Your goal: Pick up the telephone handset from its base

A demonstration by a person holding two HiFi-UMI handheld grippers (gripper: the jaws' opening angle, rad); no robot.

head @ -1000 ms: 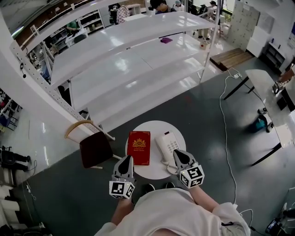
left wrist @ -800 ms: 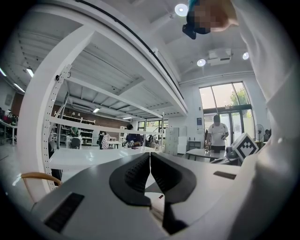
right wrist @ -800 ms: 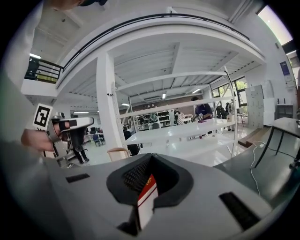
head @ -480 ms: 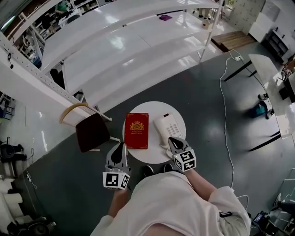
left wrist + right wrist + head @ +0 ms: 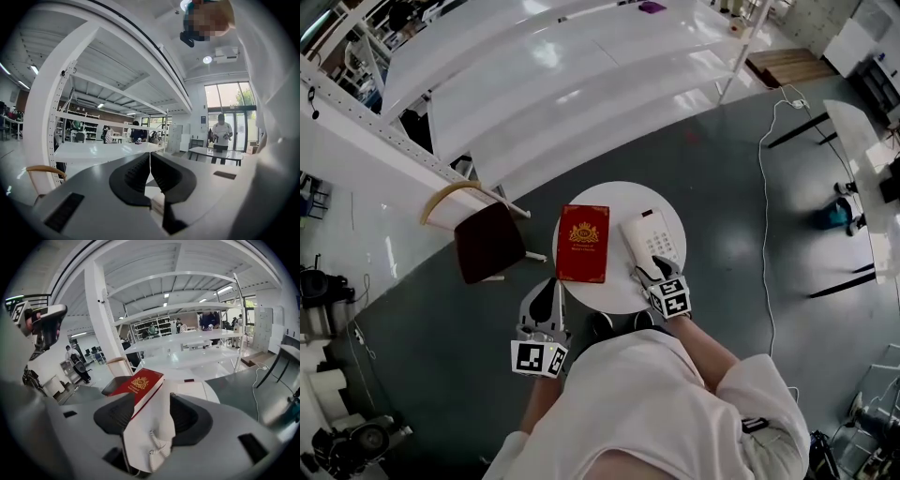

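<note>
A white telephone (image 5: 651, 236) sits on the right half of a small round white table (image 5: 619, 286). Its handset (image 5: 157, 411) and coiled cord (image 5: 157, 446) lie between the jaws of my right gripper (image 5: 652, 273), which is low over the phone's near end. Those jaws are opening and stand wide on either side of the handset. In the right gripper view my right gripper (image 5: 152, 417) points along the handset. My left gripper (image 5: 547, 292) hovers off the table's near-left edge. In its own view the left gripper (image 5: 150, 172) is shut on nothing.
A red book (image 5: 583, 243) lies on the table just left of the phone, and the book (image 5: 140, 383) also shows past the right gripper's left jaw. A chair (image 5: 490, 241) stands to the left, white shelving (image 5: 544, 84) behind. A cable (image 5: 764, 234) runs over the floor at right.
My right gripper has dropped toward the phone's near end and its jaws have spread from shut to wide. The left gripper has hardly moved.
</note>
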